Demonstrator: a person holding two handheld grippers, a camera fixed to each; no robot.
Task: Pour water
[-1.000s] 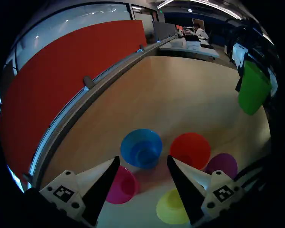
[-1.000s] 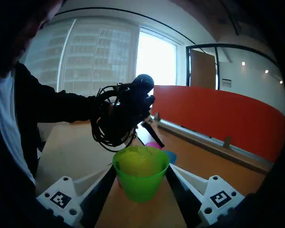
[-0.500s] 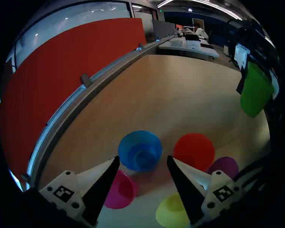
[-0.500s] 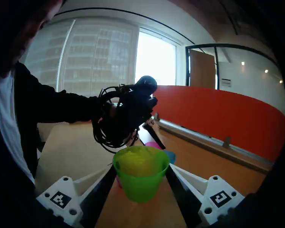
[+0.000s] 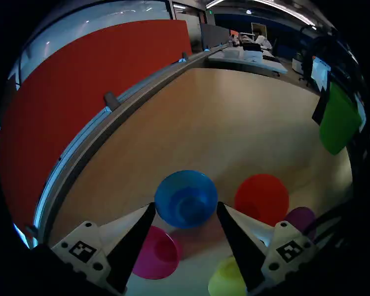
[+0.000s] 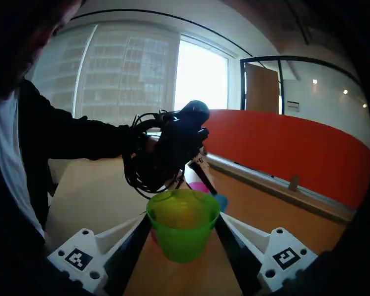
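A wooden desk is stretching toward an office, a red partition running along its nine o'clock side. The left gripper is hovering wide open, gripping nothing, a blue cup showing between its fingers. The right gripper is squeezing a green cup at six o'clock.

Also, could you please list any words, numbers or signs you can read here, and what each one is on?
No text can be read.
Wall sign: too small to read.
Square markers: black-and-white patterns, no words.
Green cup: no print visible.
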